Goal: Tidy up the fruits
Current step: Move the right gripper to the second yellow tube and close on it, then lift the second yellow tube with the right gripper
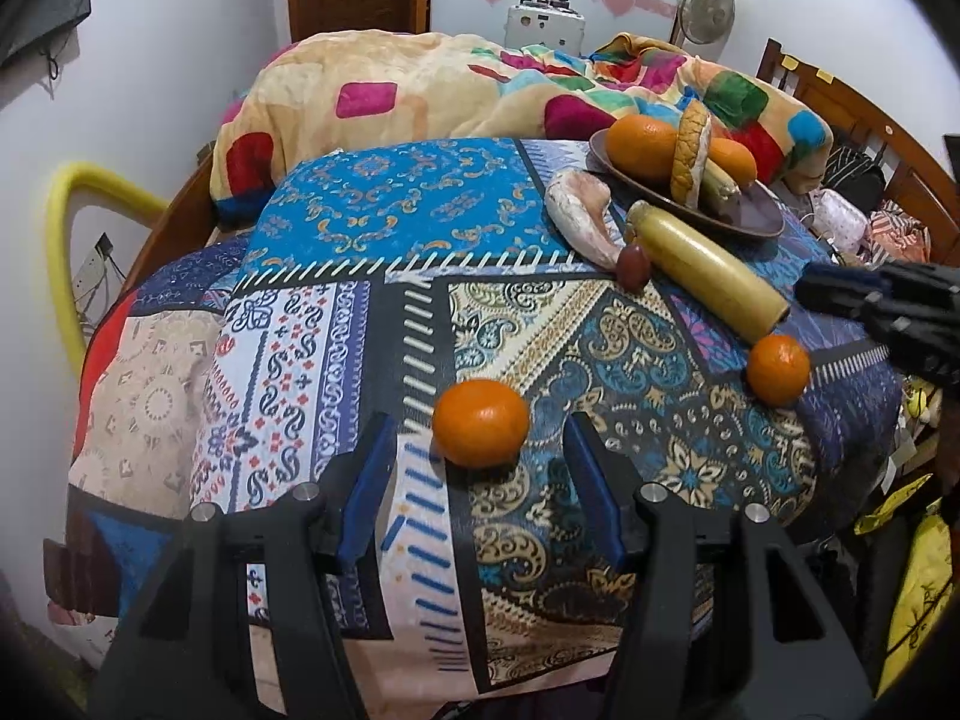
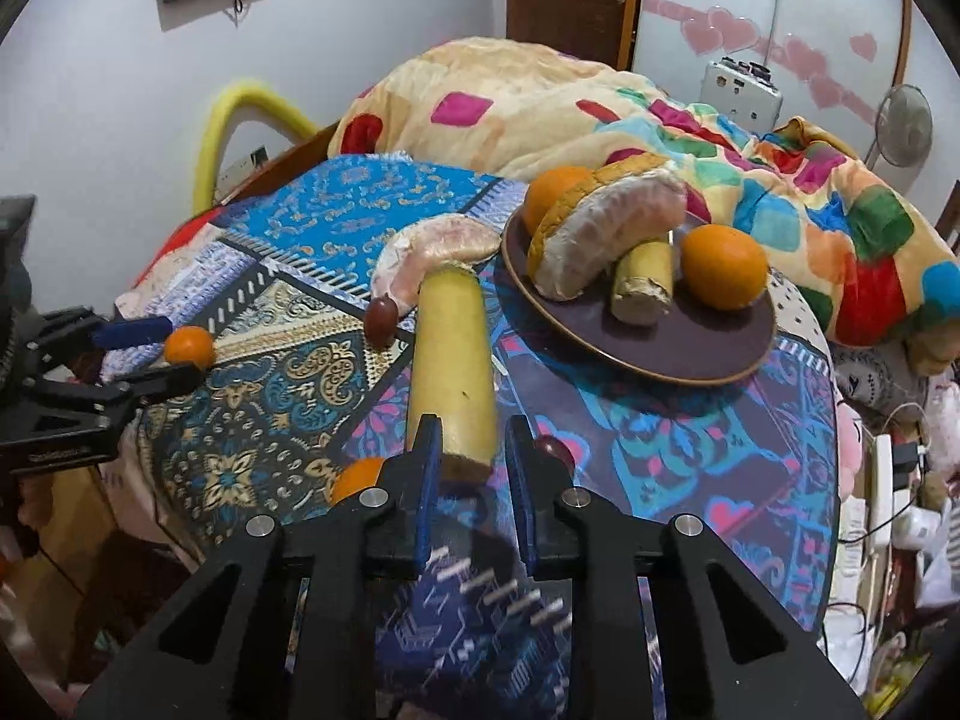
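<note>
My left gripper [image 1: 477, 429] is open, its blue pads either side of an orange [image 1: 480, 423] on the patterned cloth and clear of it. The right wrist view shows the left gripper [image 2: 171, 355] around that same orange [image 2: 189, 347]. My right gripper [image 2: 472, 441] has a narrow gap between its pads and grips nothing. The cut end of a long yellow fruit piece [image 2: 453, 360] lies just ahead of its tips. A second orange [image 2: 357, 477] sits left of its fingers and a small red fruit [image 2: 555, 450] to their right. The brown plate [image 2: 660, 354] holds two oranges, a pomelo wedge and a short yellow piece.
A loose pomelo wedge [image 2: 432, 246] and another small red fruit [image 2: 382, 318] lie between the plate and the yellow piece. A bright quilt [image 1: 420, 90] is heaped behind the table. Cables and clutter [image 2: 894, 480] crowd the floor on the right.
</note>
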Available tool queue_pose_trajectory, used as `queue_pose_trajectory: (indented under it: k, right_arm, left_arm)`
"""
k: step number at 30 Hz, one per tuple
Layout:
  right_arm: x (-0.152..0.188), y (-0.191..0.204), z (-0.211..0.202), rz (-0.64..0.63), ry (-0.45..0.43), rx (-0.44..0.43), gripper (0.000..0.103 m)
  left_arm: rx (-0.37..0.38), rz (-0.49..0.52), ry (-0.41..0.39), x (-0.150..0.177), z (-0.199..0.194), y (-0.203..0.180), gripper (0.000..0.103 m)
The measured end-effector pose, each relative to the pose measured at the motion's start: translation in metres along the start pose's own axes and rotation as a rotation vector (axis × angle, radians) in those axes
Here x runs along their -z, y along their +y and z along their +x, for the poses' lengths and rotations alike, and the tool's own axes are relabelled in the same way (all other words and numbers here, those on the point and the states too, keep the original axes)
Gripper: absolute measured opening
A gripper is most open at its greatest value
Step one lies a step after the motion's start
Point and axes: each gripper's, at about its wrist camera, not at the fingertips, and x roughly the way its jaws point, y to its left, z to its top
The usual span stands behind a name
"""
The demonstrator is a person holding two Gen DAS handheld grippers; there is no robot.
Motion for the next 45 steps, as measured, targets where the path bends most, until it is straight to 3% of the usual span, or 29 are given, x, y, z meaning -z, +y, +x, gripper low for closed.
queue_pose_trajectory:
  k: [3, 4, 9, 11, 13, 28, 31, 45]
  right_arm:
    - [-0.001, -0.001, -0.011, 0.017, -0.033, -0.014, 0.020]
    - [-0.002, 0.000, -0.013, 0.017, -0.039, -0.013, 0.022]
    - [-0.004, 0.003, -0.011, 0.009, -0.051, -0.011, 0.037]
    - [-0.004, 0.004, -0.008, 0.013, -0.053, -0.015, 0.041]
    - [-0.005, 0.005, -0.001, 0.017, -0.046, -0.025, 0.041]
    - [-0.023, 0.004, 0.061, 0.017, 0.053, -0.037, 0.041]
    - [-0.026, 0.003, 0.071, 0.029, 0.061, -0.050, 0.035]
    - [-0.024, 0.003, 0.032, 0.020, -0.032, -0.035, 0.034]
  left_arm:
    - [0.001, -0.015, 0.011, 0.005, 0.003, 0.003, 0.057]
    - [0.003, -0.025, 0.014, 0.007, 0.005, 0.005, 0.051]
    - [0.021, -0.044, -0.013, 0.007, 0.004, 0.008, 0.048]
    - [0.031, -0.040, -0.012, 0.005, 0.006, 0.007, 0.040]
    - [0.047, -0.037, -0.011, 0.003, 0.007, 0.006, 0.033]
    - [0.044, -0.007, -0.091, -0.021, 0.005, 0.008, 0.033]
    - [0.045, 0.008, -0.102, -0.023, 0.005, 0.006, 0.033]
    - [0.055, 0.027, -0.137, -0.037, -0.004, -0.013, 0.033]
